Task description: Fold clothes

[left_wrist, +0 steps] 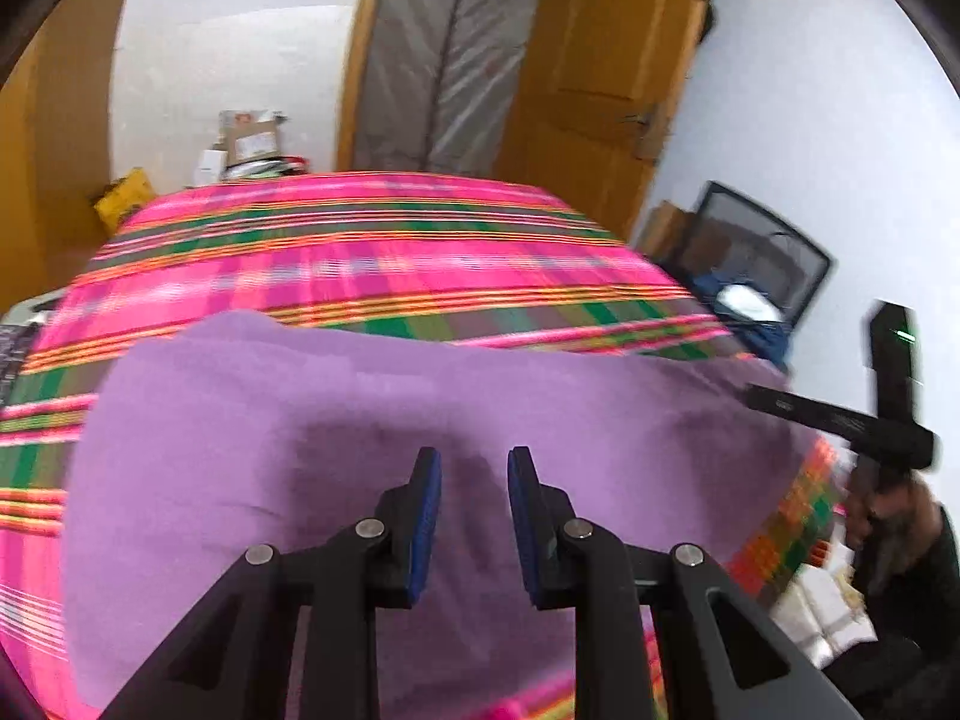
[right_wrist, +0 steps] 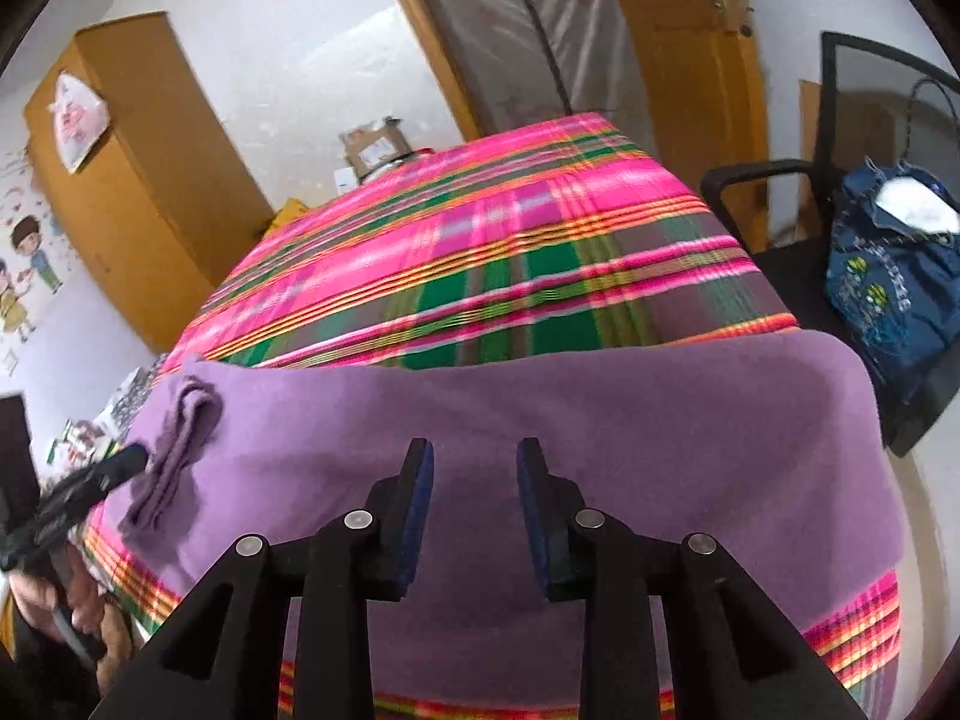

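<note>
A purple garment (left_wrist: 372,408) lies spread flat on the near part of a pink, green and orange plaid cloth (left_wrist: 360,252) that covers the table. In the right wrist view the garment (right_wrist: 600,414) has a bunched fold (right_wrist: 174,456) at its left end. My left gripper (left_wrist: 474,462) is open and empty, just above the garment's middle. My right gripper (right_wrist: 474,456) is open and empty above the garment. The right gripper also shows at the right edge of the left wrist view (left_wrist: 840,420). The left gripper shows at the left edge of the right wrist view (right_wrist: 90,492), beside the bunched fold.
A black chair (right_wrist: 840,192) with a blue denim bag (right_wrist: 888,276) stands to the right of the table. A wooden cupboard (right_wrist: 144,168), a door (right_wrist: 678,60) and boxes (left_wrist: 252,138) lie behind the table. White packets (left_wrist: 822,612) sit at the lower right.
</note>
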`<state>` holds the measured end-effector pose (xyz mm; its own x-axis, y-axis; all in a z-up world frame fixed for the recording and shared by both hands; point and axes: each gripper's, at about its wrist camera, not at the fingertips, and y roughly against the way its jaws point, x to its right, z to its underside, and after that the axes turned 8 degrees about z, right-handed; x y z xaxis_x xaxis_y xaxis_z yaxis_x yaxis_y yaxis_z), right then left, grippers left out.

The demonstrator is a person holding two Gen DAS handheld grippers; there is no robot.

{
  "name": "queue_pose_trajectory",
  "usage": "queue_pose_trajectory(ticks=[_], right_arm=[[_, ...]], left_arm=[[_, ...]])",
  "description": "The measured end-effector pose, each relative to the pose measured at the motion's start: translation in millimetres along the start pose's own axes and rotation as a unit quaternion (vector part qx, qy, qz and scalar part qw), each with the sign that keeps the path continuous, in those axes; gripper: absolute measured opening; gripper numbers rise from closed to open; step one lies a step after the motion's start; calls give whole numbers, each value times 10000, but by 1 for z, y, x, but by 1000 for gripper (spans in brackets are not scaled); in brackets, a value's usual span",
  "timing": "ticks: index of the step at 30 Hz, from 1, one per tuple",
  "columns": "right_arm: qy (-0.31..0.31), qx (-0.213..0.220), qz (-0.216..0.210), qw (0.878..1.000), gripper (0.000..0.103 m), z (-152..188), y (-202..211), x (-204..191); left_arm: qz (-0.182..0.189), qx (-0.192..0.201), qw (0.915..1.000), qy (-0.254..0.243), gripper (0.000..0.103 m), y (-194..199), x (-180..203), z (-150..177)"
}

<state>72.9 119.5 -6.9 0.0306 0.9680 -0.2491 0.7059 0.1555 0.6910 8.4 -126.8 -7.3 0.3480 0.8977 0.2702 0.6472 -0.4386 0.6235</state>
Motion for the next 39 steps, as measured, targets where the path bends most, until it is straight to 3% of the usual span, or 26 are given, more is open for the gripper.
queue_pose_trajectory(ticks=[4,8,11,18,28,39], right_arm=[[91,-51,-155,9998,30,-3,-2,-11],[112,-14,-229,9997,30,-6,-5,-12],[1,-48,-244,9997,30,-3,-8,-7],[-110,-31,-263,9996,30,-4,-8,-1],[126,37,-291,9995,30,-4,-8,-11],[388,8,-73,9992,30,9,-15,-21]], left_arm=[[-483,-108,9984,289,23,-18,-25,-22],[-485,-290,9965,610,23,-43,-44,-35],[-596,-441,9960,492,23,-59,-41,-37],[-602,-367,9964,471,24,-45,-33,-32],[-963,-160,9934,602,24,-15,-19,-1],[-1055,-117,9936,391,28,-17,-20,15]])
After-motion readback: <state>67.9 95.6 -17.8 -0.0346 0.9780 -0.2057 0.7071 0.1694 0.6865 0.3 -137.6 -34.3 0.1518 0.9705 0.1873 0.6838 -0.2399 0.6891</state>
